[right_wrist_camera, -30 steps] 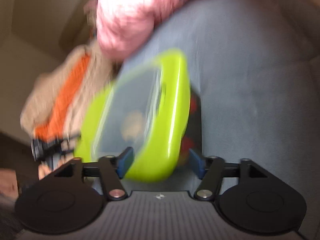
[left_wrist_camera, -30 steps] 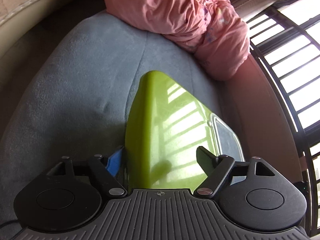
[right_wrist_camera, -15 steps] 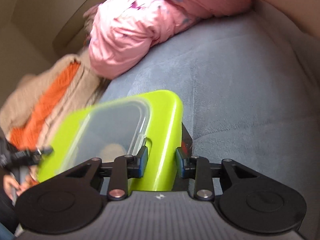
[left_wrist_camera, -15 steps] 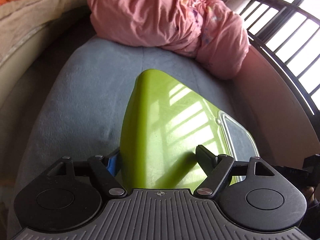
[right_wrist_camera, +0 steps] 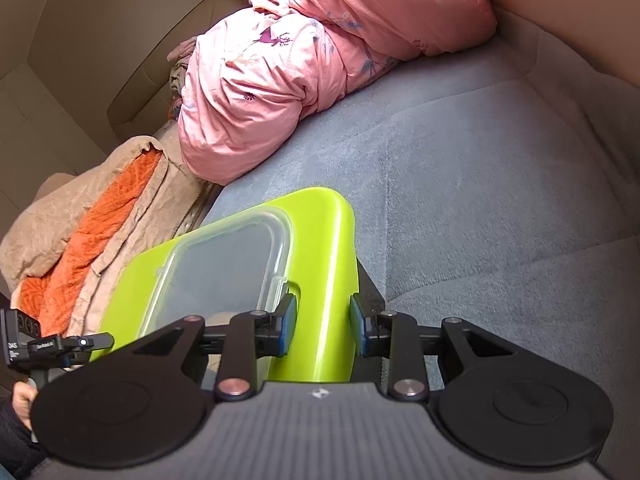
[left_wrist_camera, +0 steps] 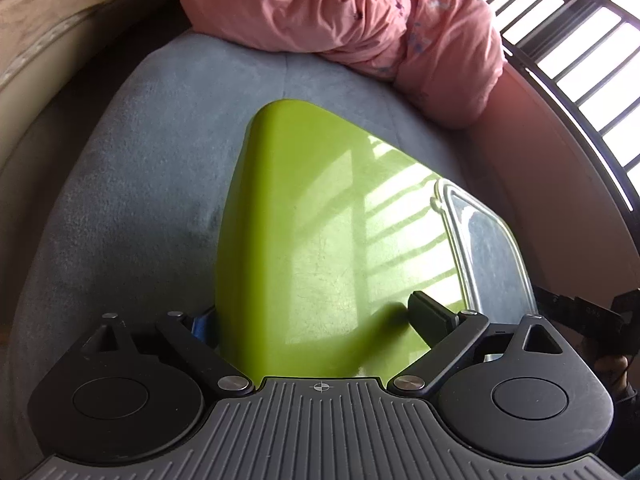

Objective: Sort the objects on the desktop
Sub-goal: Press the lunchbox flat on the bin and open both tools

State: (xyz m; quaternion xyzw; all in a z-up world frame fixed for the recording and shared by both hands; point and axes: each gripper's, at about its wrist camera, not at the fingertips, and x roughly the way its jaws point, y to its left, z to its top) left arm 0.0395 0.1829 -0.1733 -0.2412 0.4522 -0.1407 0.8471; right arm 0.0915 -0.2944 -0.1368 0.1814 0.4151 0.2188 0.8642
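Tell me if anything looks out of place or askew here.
The green box with the clear lid sits tilted on the grey cushion, not flat. The right gripper clamps its green rim. A crumpled pink quilt lies bunched at the far end.

My fingers (right_wrist_camera: 287, 330) wear blue pads around a lime-green box (right_wrist_camera: 320, 280); grey-blue cushion (right_wrist_camera: 460, 184), pink printed quilt (right_wrist_camera: 280, 92), orange-and-tan blanket (right_wrist_camera: 100, 216).
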